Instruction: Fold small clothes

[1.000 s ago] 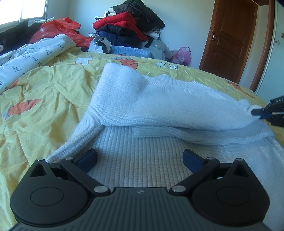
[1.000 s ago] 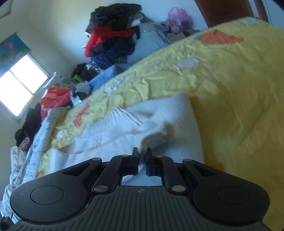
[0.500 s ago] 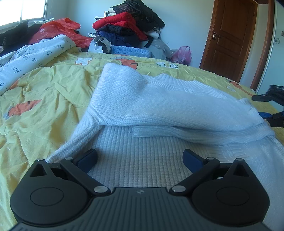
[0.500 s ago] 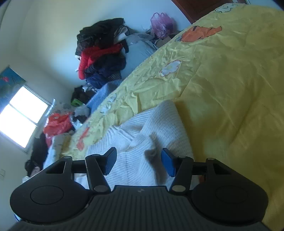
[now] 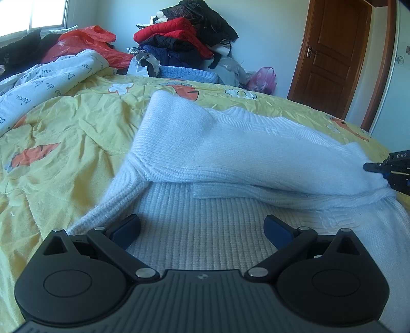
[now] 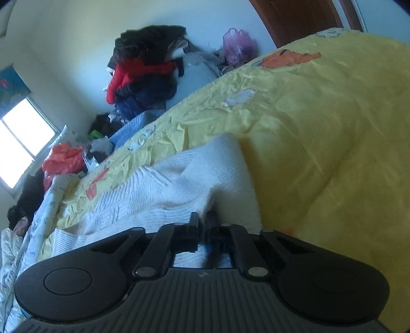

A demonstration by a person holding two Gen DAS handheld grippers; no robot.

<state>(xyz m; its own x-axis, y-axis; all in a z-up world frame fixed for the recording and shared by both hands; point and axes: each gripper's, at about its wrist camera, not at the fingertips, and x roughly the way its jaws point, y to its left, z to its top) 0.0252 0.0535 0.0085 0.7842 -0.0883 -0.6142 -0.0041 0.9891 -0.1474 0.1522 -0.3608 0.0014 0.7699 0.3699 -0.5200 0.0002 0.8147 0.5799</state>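
Nearest the left wrist camera, the left gripper (image 5: 202, 226) hovers low over the ribbed hem of the white knit sweater (image 5: 230, 156), its jaws spread wide apart with nothing between them, only knit fabric below. The sweater lies across the yellow carrot-print bedspread (image 5: 64, 133), one sleeve folded over the body so that it runs from the left shoulder across to the right edge. At that right edge, the right gripper (image 5: 369, 167) pokes into view, its tip right at the sleeve's cuff. The right wrist view settles it: the right gripper (image 6: 202, 222) has its jaws pinched together on a bunched fold of the white knit, which rises up out of the clamp.

Farther back on the left, a white printed quilt (image 5: 46, 76) is heaped at the edge of the bed, with a red plastic bag (image 5: 84, 41) beyond it under the window (image 5: 47, 12). Against the far wall stands a pile of clothes (image 5: 184, 38), red and dark jackets stacked high, a pink bag (image 5: 262, 78) beside it, and at far right a brown wooden door (image 5: 333, 51).
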